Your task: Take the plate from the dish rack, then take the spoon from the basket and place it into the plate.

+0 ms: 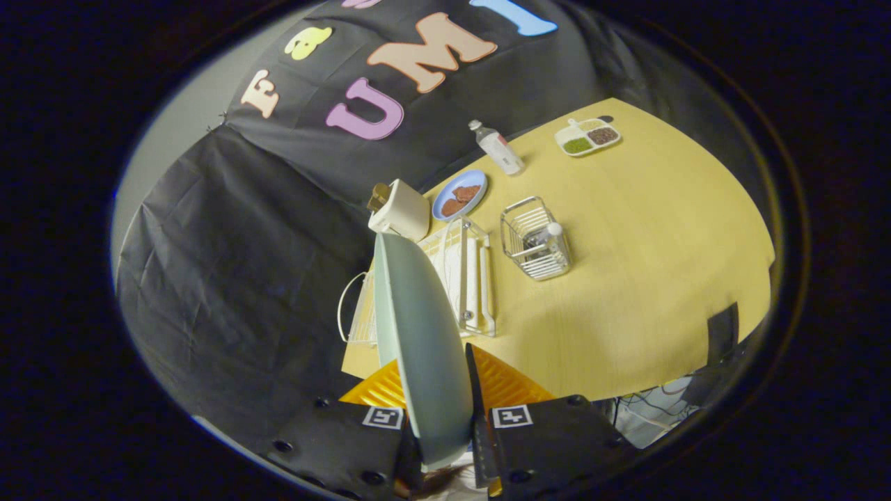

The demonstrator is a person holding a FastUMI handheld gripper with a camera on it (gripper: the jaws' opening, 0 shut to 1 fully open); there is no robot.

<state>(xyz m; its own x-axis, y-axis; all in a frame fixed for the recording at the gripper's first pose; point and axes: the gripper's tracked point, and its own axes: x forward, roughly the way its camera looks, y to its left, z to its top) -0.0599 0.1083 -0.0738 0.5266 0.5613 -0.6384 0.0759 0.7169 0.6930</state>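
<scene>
**Above the dish rack: plate pinched on edge, clear of the slots**

Above the dish rack (459, 275), held edge-on between the fingers: the plate (421, 334), pale green, upright, its rim running away from the gripper (440, 424) toward the toaster (400, 209). Tongs pressed together on the plate's near rim, one finger on each face. Seemingly lifted free of the rack, though the overlap with the wires hides whether the far edge touches.

Just right of the rack: wire basket (536, 239), holding what looks like a small bottle or shaker; spoon not to be made out among the wires. Behind the rack: toaster, then a blue dish (459, 195) with brown food. Farther beyond the rack: a bottle (497, 146) lying tilted and a divided tray (587, 136) near the table (647, 278) edge.

Handling, as a judgement: stiff, smooth, likely glazed and slippery, breakable if dropped. Gripped only at the rim, so prone to pivoting or sliding under its own weight. Best kept vertical until low over bare tabletop right of the rack, then laid flat gently. Spoon likely light and thin; best pinched across the handle
</scene>
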